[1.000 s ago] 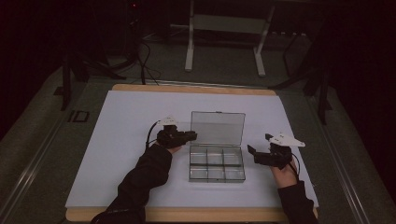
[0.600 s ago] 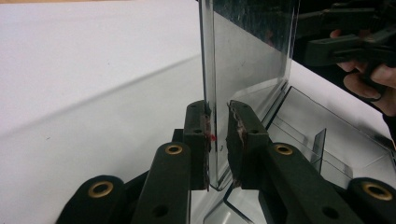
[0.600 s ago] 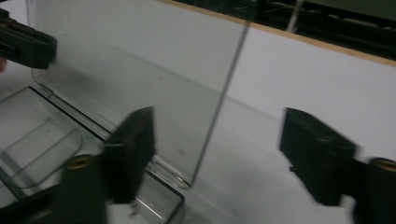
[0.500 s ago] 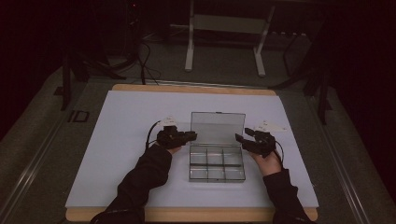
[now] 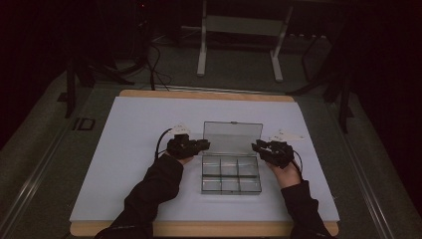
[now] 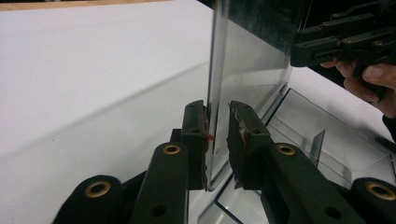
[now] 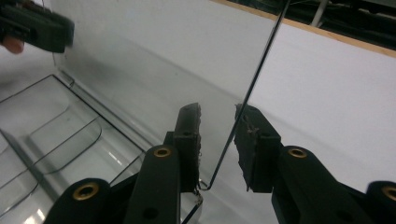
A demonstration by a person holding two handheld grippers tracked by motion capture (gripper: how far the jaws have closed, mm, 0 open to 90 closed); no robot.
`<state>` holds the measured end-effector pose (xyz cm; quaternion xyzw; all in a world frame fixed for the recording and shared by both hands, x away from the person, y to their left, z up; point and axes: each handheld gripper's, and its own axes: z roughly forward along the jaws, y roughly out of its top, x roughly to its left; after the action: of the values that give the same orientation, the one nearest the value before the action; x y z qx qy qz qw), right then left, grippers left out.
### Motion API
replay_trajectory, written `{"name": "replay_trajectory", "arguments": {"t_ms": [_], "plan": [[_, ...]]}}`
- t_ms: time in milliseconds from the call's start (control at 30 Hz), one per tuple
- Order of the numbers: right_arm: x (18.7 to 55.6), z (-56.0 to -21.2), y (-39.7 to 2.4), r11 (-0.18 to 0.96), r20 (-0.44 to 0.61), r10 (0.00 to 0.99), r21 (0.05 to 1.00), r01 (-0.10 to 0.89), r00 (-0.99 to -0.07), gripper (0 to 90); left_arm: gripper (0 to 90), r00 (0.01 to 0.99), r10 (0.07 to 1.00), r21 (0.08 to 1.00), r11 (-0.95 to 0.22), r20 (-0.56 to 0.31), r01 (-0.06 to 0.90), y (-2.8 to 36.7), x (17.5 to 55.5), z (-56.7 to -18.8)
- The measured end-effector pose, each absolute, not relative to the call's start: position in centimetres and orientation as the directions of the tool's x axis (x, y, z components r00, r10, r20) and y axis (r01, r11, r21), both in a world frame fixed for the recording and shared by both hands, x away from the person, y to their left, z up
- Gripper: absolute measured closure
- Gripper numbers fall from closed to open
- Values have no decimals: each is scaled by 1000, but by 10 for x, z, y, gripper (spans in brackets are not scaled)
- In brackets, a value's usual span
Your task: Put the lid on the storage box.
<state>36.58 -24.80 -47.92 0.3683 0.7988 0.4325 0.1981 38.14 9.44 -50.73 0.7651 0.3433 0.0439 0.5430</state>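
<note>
The upright lid (image 5: 232, 137) stands edge-on between both jaw pairs; left gripper (image 6: 216, 140) clamps it; right gripper (image 7: 217, 147), just closing, stands apart.

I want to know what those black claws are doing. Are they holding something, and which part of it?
The left gripper pinches one side edge of the clear box's raised lid. The right gripper has just been closing around the opposite edge, one pad touching.

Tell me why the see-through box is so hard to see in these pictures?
High view: the room is dark, and the clear plastic compartment box looks faint and grey on the white table sheet. Left gripper view: its upright clear lid mirrors the dark room, and the other hand is blurry. Right gripper view: the lid shows mostly as a thin dark edge.
</note>
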Motion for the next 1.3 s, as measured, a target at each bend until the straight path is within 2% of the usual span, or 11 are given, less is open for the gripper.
{"name": "replay_trajectory", "arguments": {"t_ms": [567, 1300], "plan": [[343, -474, -255, 399, -23, 708, 837, 374, -706, 745, 739, 791, 575, 876, -250, -208, 412, 100, 353, -498], [320, -488, -272, 434, -1, 640, 826, 360, -768, 771, 753, 816, 548, 854, -322, -183, 408, 106, 326, -505]]}}
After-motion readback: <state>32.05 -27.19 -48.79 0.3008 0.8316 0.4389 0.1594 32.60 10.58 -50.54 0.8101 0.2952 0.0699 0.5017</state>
